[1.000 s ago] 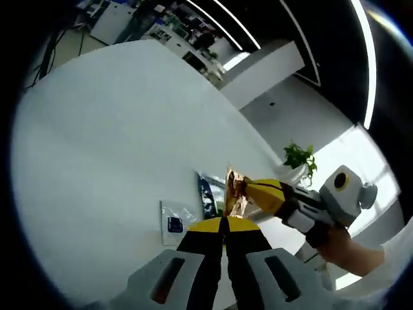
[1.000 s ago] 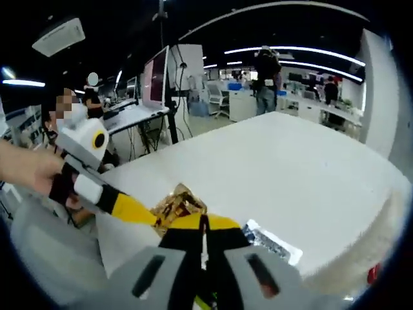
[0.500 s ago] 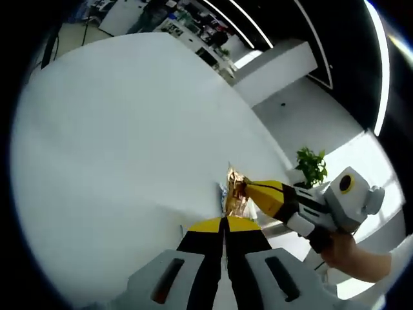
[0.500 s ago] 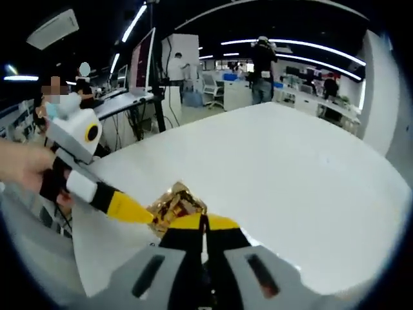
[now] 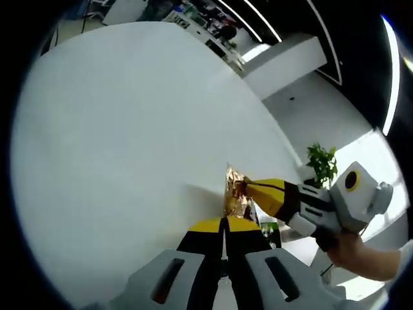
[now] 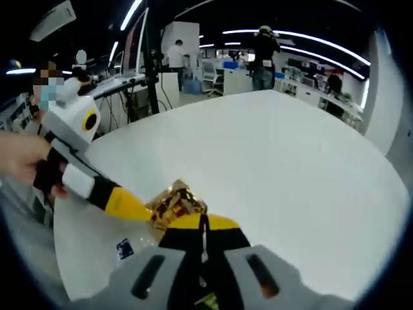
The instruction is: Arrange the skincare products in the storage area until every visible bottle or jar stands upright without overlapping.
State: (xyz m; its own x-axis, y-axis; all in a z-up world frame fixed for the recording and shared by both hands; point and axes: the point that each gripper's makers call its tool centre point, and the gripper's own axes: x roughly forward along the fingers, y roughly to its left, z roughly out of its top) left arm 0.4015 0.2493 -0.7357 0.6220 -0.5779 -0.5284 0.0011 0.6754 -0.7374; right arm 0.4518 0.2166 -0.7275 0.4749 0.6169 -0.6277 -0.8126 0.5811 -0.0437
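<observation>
- The left gripper [image 5: 223,223] and the right gripper [image 6: 202,221] are each pinched tight on the same crinkled gold foil packet [image 5: 235,194], held up between them above the white table [image 5: 116,129].
- In the right gripper view the packet [image 6: 173,203] sits just ahead of the jaws, with the left gripper [image 6: 150,215] meeting it from the left.
- A small clear sachet [image 6: 124,248] lies on the table below and to the left.
- Judged step: carrying or tugging the packet, which is not yet placed.
- Next: one gripper should release, and the other should lower the packet clear of the sachet.
</observation>
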